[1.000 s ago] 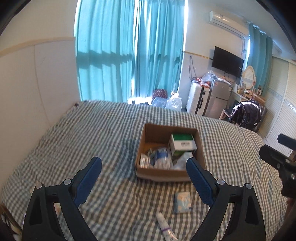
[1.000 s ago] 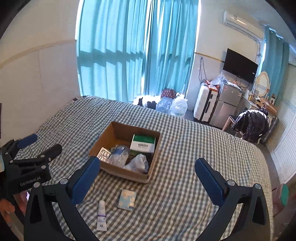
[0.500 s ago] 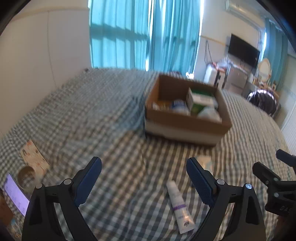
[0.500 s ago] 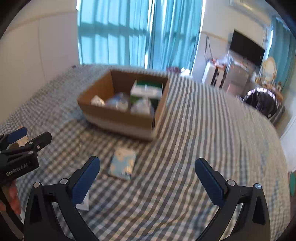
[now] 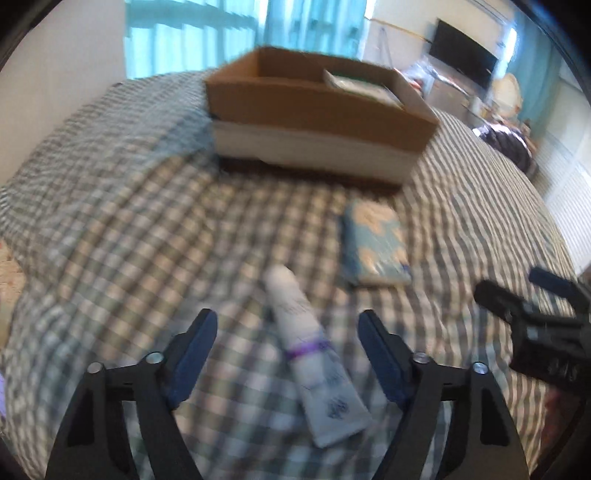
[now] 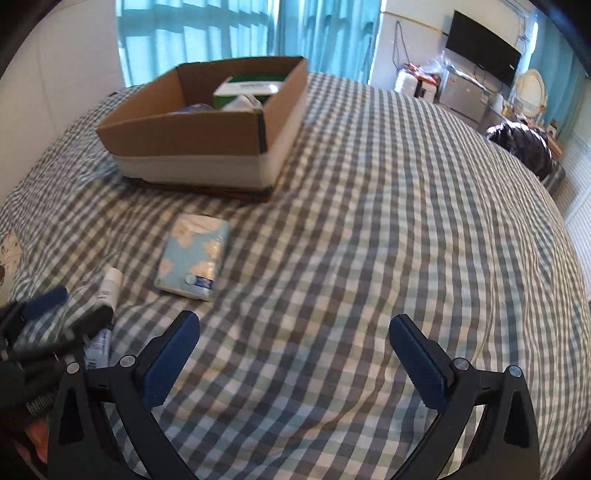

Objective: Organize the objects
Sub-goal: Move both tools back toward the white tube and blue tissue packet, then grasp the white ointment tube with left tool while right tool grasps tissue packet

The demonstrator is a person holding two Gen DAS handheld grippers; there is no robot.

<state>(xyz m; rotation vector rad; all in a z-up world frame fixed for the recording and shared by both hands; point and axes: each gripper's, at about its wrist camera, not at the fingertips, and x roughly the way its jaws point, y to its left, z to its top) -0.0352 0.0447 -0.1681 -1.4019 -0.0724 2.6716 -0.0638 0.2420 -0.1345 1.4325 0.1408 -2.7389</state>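
Tube [image 5: 312, 352] lies between left tool's [image 5: 287, 349] spread fingers (untouched).

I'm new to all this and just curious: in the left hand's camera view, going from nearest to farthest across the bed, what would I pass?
left gripper → white tube between its open fingers → blue patterned packet → cardboard box → teal curtains.

Bed cover [image 6: 369, 221]: grey-and-white check. Cardboard box [image 6: 192, 144]: brown with a white lower band. Tissue pack [image 6: 194, 254]: light blue with white clouds; tube [image 5: 314, 354]: white with a purple band.
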